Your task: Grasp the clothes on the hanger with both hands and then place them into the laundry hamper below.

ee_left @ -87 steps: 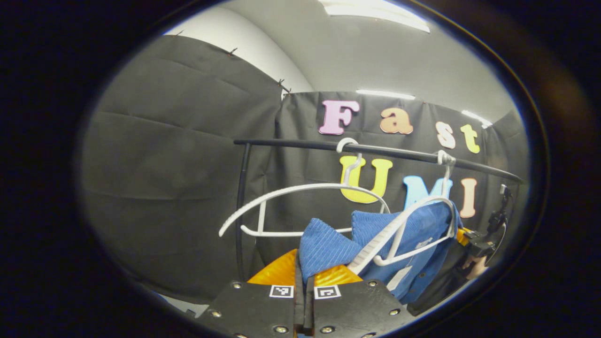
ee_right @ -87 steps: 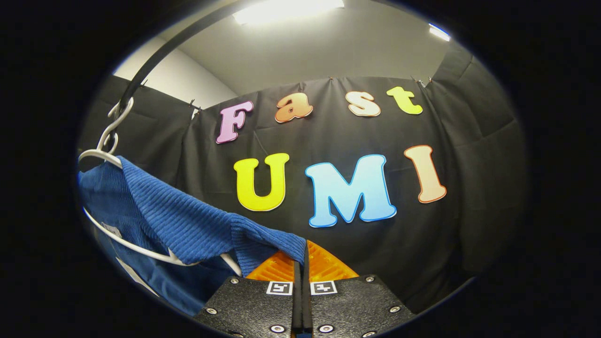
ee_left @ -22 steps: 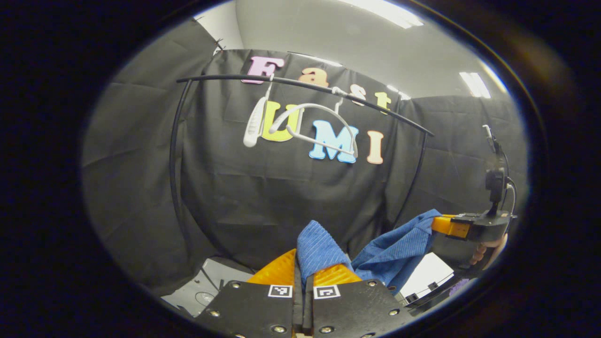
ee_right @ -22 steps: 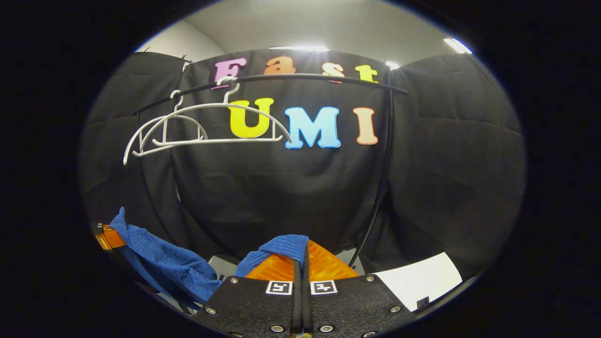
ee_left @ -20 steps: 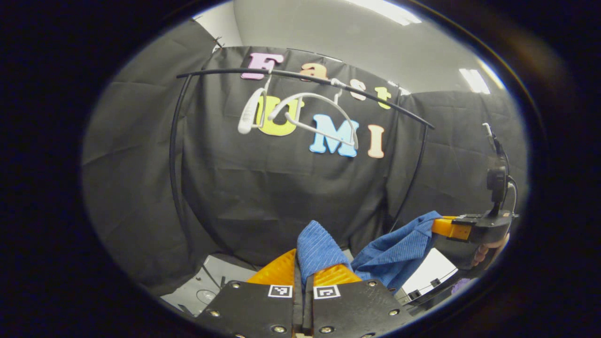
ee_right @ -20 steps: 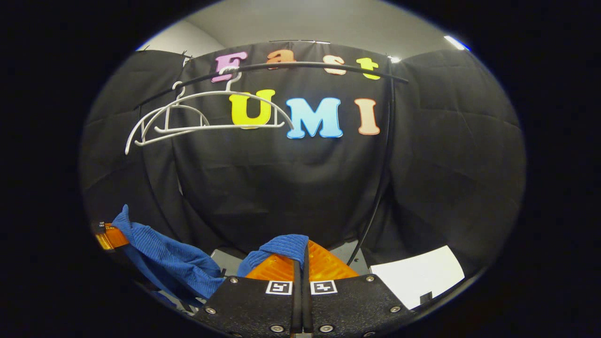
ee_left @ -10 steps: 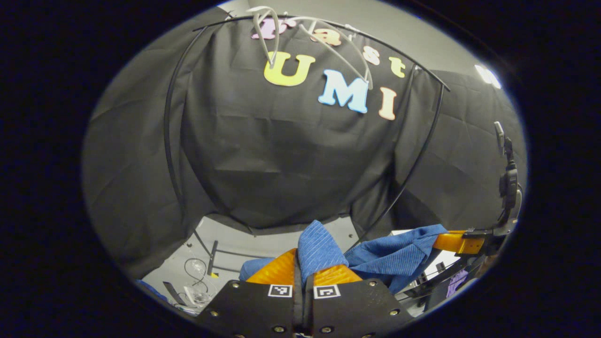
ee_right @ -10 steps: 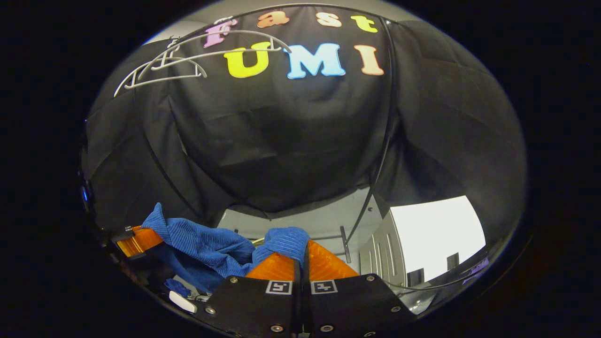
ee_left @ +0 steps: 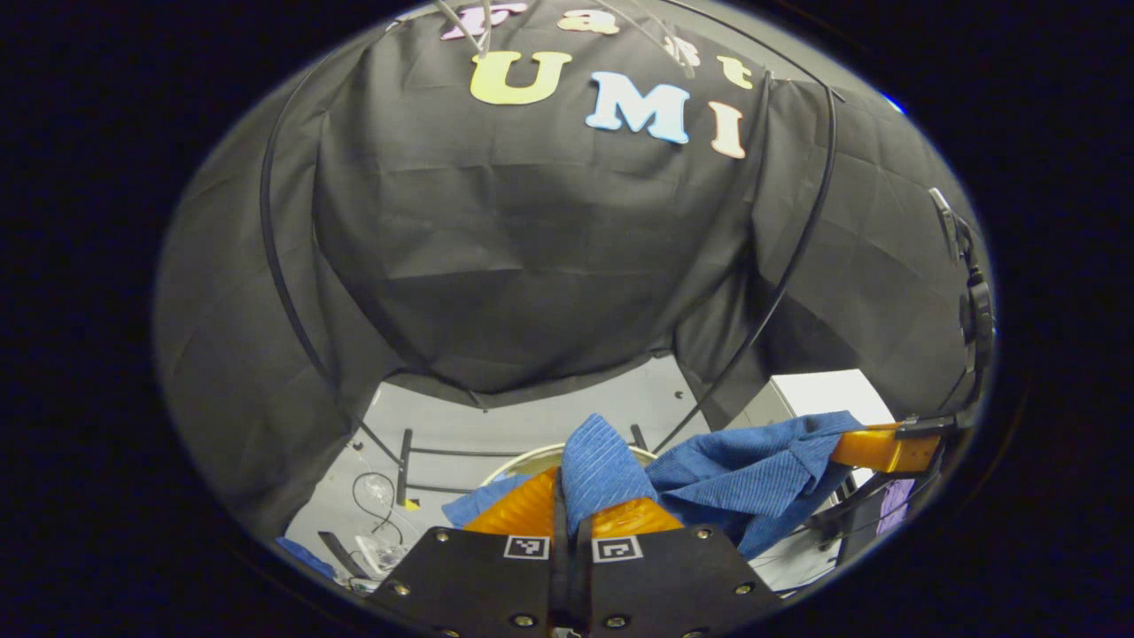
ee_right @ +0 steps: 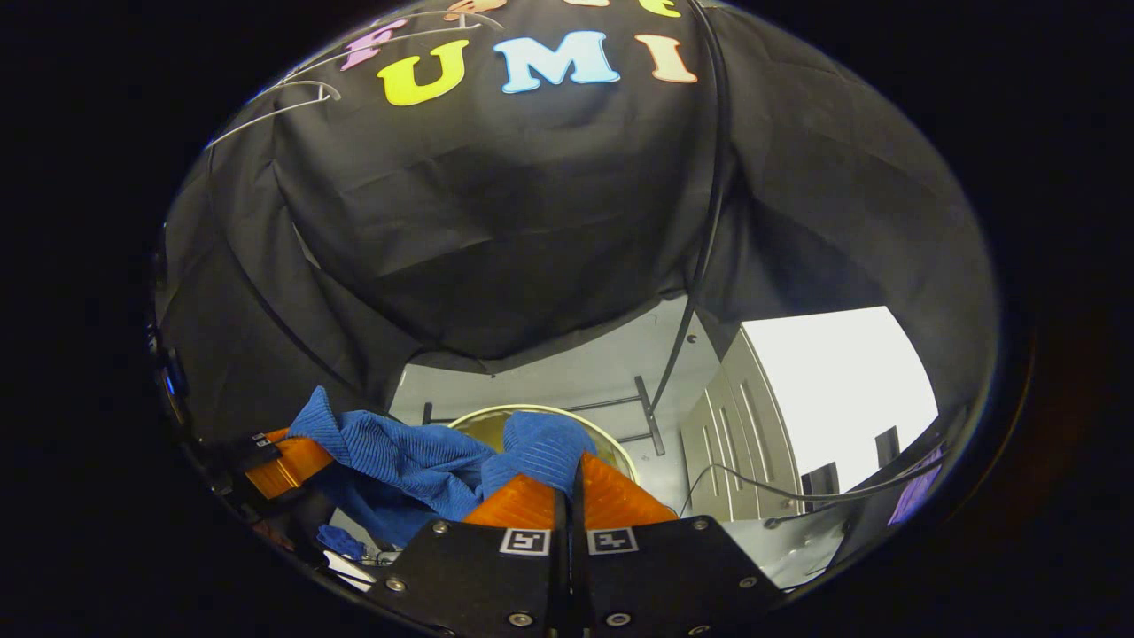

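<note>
Blue garment off the hanger, held over the hamper, not yet dropped

The left gripper (ee_left: 569, 501) has its fingers pressed together on a fold of the blue garment (ee_left: 753, 461), and the right gripper (ee_right: 570, 496) pinches another fold of the same cloth, so the garment hangs stretched between the two. In the left gripper view the right gripper shows off to the side with cloth bunched at its tips; in the right gripper view the left gripper does likewise. The white hangers (ee_right: 292, 93) sit bare on the black rail (ee_left: 802, 230) far above, so the removal looks done. The round pale rim of the laundry hamper (ee_right: 611, 456) lies just beyond and below the fingers. What seems left is lowering the garment inside and letting go with both grippers.
</note>
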A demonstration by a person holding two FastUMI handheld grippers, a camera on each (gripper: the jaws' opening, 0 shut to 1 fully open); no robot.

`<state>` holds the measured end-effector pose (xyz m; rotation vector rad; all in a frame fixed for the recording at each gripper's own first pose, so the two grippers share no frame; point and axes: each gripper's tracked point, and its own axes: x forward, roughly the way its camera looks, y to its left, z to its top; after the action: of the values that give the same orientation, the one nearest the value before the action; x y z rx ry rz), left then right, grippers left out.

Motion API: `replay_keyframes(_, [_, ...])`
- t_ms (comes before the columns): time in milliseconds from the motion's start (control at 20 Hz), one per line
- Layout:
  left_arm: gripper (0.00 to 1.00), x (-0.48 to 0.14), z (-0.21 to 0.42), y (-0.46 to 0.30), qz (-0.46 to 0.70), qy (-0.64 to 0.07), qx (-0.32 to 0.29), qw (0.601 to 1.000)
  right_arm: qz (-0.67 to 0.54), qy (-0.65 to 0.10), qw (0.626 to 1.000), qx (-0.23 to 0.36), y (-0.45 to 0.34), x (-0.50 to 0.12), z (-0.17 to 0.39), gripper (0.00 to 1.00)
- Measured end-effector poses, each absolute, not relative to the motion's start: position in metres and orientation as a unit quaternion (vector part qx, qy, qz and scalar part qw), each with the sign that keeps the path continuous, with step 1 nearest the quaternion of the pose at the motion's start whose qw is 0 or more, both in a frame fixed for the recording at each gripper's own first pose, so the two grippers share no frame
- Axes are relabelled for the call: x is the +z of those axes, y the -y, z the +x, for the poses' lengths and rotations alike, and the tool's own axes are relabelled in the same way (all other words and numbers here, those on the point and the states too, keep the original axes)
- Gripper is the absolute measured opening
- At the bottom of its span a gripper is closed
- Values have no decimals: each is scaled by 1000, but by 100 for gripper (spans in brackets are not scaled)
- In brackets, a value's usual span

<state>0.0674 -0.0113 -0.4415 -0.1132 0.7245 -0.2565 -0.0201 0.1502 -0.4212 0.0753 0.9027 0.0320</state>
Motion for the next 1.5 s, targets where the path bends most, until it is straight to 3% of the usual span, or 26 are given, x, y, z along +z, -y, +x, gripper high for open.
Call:
replay_keyframes(500, [2, -481, 65, 5, -71, -389, -104, 913, 34, -471, 881, 10, -142, -451, -30, 1])
replay_keyframes(900, [6, -486, 49, -8, -62, -414, -107, 902, 49, -481, 875, 13, -153, -438, -34, 4])
replay_keyframes(950, [6, -487, 47, -10, -65, -421, -103, 899, 52, -481, 875, 15, -156, -436, -34, 8])
replay_keyframes(1050, [11, -486, 45, -12, -73, -426, -101, 896, 56, -472, 880, 16, -160, -424, -32, 11])
replay_keyframes(1150, [41, -484, 40, -12, -75, -430, -110, 893, 57, -463, 885, 17, -165, -411, -29, 16])
replay_keyframes(1250, [71, -475, 38, -19, -63, -426, -115, 895, 51, -454, 889, 17, -167, -396, -26, 29])
replay_keyframes(1300, [86, -468, 39, -25, -53, -422, -115, 898, 47, -447, 893, 17, -167, -385, -23, 44])
replay_keyframes(1350, [92, -458, 41, -30, -42, -414, -115, 902, 42, -437, 898, 15, -165, -376, -19, 59])
replay_keyframes(1450, [90, -431, 44, -43, -23, -388, -116, 914, 29, -413, 910, 2, -156, -352, -12, 90])
replay_keyframes(1500, [90, -414, 46, -47, -15, -374, -118, 920, 23, -401, 916, -6, -151, -341, -9, 96])
